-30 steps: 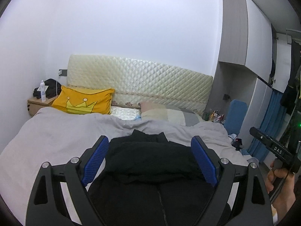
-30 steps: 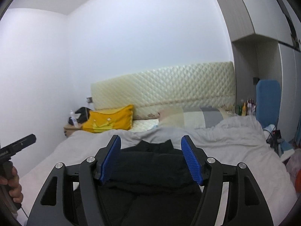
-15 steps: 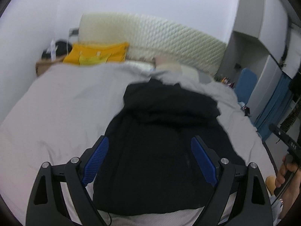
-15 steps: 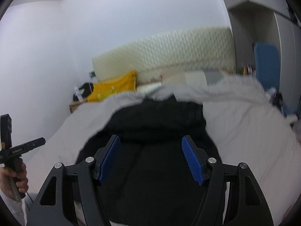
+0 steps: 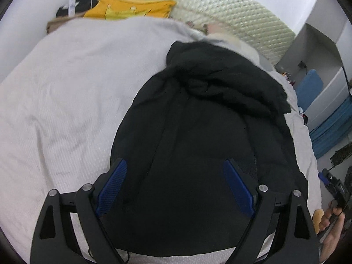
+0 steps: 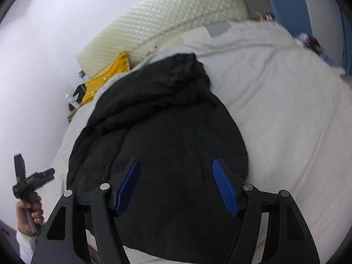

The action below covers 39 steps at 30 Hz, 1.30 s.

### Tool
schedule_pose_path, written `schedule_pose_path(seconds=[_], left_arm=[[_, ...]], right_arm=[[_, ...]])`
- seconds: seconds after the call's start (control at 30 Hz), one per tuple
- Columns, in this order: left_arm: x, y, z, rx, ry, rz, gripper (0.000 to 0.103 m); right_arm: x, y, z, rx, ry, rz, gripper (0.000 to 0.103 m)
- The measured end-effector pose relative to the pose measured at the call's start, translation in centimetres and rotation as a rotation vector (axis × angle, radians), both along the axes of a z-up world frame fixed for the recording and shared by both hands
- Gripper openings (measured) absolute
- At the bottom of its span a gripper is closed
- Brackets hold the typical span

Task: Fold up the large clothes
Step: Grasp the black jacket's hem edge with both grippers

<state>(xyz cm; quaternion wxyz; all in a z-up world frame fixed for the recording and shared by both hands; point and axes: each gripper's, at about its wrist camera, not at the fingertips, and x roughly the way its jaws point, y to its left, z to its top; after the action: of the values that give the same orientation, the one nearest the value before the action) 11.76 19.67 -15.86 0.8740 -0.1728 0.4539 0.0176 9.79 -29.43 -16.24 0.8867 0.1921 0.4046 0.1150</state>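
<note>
Looks like the approach step – black coat spread flat on the pale bed cover, left gripper and right gripper both hovering wide and empty – next up probably dropping to grab the near hem.

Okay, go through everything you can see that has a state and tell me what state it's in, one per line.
Black jacket: lying spread on the bed, hood bunched at the far end, not yet folded.
Left gripper: open, above the jacket, holding nothing.
Right gripper: open, above the jacket, holding nothing.
Grey bedspread: laid over the bed, lightly wrinkled.
Yellow pillow: propped at the headboard.
</note>
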Motion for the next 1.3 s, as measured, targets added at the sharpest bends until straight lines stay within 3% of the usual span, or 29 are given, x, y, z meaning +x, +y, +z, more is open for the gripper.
schedule_pose_path(seconds=[0.17, 0.47, 0.57, 0.7, 0.8, 0.9, 1.1, 1.17, 1.3], left_arm=[[0.4, 0.7, -1.8, -0.032, 0.057, 0.028, 0.102], [1.4, 2.1, -5.7, -0.066, 0.195, 0.096, 0.103], [2.0, 2.0, -7.0, -0.049, 0.253, 0.097, 0.103], [2.5, 2.0, -8.1, -0.08, 0.307, 0.11, 0.103], [2.5, 2.4, -8.7, -0.086, 0.317, 0.121, 0.103], [2.9, 2.7, -9.7, -0.093, 0.338, 0.128, 0.103], [3.3, 2.5, -10.6, -0.26, 0.313, 0.068, 0.101], [3.2, 2.1, -10.4, -0.366, 0.267, 0.022, 0.1], [2.8, 2.3, -9.6, -0.489, 0.182, -0.034, 0.098]], right_arm=[[0.5, -2.1, -2.6, 0.061, 0.097, -0.058, 0.067], [1.7, -4.3, -8.2, 0.099, 0.307, -0.166, 0.067], [1.9, -4.4, -9.3, 0.161, 0.334, -0.175, 0.074], [2.0, -3.4, -10.4, 0.279, 0.348, -0.11, 0.074], [2.1, -3.1, -10.5, 0.298, 0.351, -0.104, 0.074], [2.1, -3.5, -10.8, 0.387, 0.354, -0.103, 0.074], [1.6, -2.6, -9.9, 0.495, 0.31, -0.009, 0.074], [1.4, -2.2, -9.1, 0.502, 0.283, 0.025, 0.075], [1.3, -2.0, -8.8, 0.524, 0.262, 0.039, 0.076]])
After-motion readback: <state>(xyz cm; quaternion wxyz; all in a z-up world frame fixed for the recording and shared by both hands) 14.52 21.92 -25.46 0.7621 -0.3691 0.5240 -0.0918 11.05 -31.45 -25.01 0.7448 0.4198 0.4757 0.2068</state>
